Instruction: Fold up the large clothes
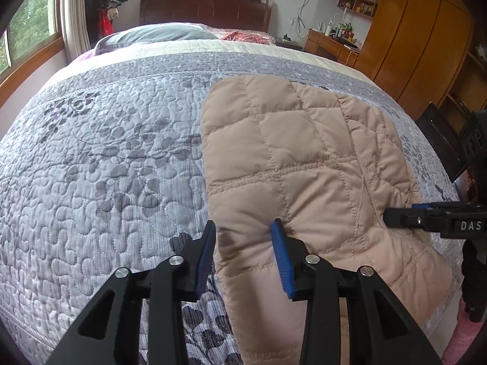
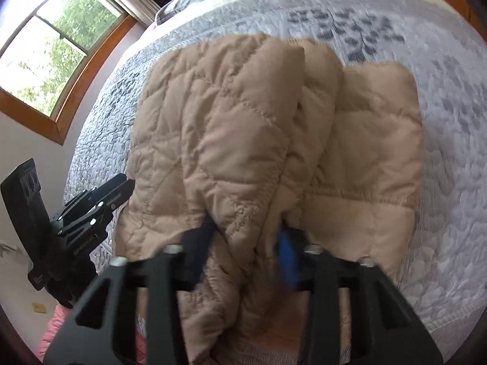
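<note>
A tan quilted jacket [image 1: 307,164] lies folded on the bed [image 1: 106,152], on the grey floral bedspread, at the near right part of the mattress, with its near hem hanging over the bed's near edge.

Left claw [image 1: 243,237]: jaws stand apart, one blue pad to each side of the jacket's near left corner. The fabric sits between the pads; the right pad presses into it, the left pad lies at the garment's edge. No firm pinch is visible.

Right claw [image 2: 246,231]: this view is blurred. The jaws straddle a raised ridge of the jacket [image 2: 274,140] at its near edge, and padded fabric fills the gap between them. In the left wrist view the right claw [image 1: 392,213] appears narrow at the jacket's right edge, closed onto the hem there.

The left claw [image 2: 127,185] shows in the right wrist view at the jacket's left side.

Far side: pillows [image 1: 158,35] and a dark headboard [image 1: 207,10].
</note>
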Available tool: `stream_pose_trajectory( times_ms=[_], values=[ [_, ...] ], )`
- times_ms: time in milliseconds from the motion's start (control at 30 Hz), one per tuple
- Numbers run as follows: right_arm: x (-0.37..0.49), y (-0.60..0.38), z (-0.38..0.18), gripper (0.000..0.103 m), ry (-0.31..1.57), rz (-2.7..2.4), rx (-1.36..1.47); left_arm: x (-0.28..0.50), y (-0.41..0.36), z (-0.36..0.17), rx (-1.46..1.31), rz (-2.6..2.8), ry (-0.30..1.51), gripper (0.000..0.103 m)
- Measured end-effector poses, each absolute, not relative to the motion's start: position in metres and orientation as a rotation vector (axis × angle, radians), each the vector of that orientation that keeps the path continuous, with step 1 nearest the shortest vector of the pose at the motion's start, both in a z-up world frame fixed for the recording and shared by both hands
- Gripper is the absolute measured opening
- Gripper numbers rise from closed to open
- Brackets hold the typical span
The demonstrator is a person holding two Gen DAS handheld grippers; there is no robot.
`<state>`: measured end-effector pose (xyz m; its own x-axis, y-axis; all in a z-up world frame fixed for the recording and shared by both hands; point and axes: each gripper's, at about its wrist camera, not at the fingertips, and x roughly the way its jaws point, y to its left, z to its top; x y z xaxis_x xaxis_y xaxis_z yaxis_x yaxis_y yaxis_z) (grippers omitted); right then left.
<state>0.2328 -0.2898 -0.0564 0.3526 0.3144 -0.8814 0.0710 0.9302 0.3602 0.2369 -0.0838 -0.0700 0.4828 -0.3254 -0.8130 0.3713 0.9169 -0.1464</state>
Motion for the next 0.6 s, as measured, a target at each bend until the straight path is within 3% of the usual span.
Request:
stream_pose_trajectory(
  times_ms=[67,133,400,600],
  values=[
    [0.234,-0.280,-0.046,0.015,1.187,0.178,0.327,0.238,-0.076,-0.067,0.024,-0.422,0.981,0.038],
    [0.235,-0.272,-0.032,0.013,1.162,0.202,0.281,0.239,-0.068,-0.063,-0.006,-0.418,0.983,0.038],
    [0.205,-0.284,0.038,0.012,1.013,0.243,0.226,0.229,-0.063,-0.022,-0.069,-0.452,0.902,0.038],
    [0.176,-0.327,0.043,0.012,0.981,0.161,0.258,0.215,-0.104,-0.011,-0.007,-0.536,0.885,0.038]
  ],
)
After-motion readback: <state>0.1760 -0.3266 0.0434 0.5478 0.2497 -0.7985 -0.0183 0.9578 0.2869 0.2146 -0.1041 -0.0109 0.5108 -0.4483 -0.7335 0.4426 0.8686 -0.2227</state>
